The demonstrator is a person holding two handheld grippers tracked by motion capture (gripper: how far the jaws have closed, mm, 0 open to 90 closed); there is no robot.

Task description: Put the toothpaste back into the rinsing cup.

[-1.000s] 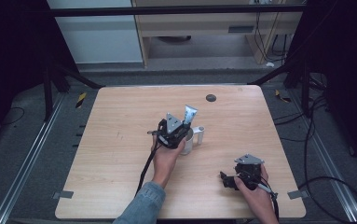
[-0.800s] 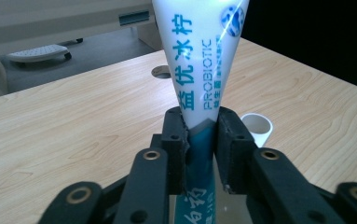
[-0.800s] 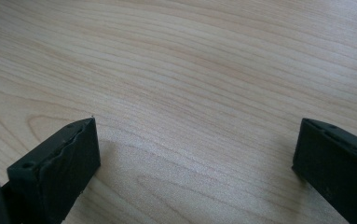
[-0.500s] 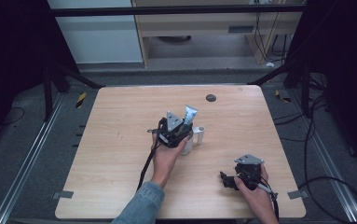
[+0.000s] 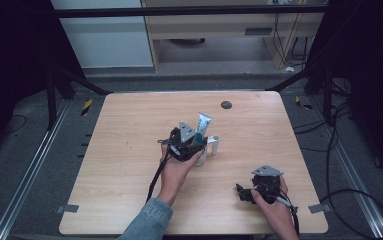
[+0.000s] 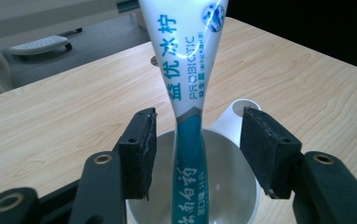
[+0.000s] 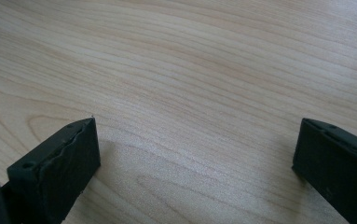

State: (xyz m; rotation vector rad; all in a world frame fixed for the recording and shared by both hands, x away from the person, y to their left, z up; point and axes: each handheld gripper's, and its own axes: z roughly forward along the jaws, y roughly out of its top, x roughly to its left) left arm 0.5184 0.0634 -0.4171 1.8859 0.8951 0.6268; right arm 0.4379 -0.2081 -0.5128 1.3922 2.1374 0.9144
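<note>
Pale wooden table [image 5: 129, 165] fills the middle of the high view. Near its centre the left gripper [image 5: 193, 142] hovers at a white cup [image 6: 223, 186]; its own view shows a toothpaste tube [image 6: 188, 93] standing upright in that cup — the jaws, just opening, clear it on both sides. Right gripper [image 7: 197, 158] rests near the table's near edge — jaws wide over bare wood.

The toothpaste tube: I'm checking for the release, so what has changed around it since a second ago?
The left gripper has just been opening its jaws: the pads now stand clear of the toothpaste tube, which stands upright in the white cup, let go. The tube, the cup and the right gripper, open over bare table, stayed as they were.
</note>
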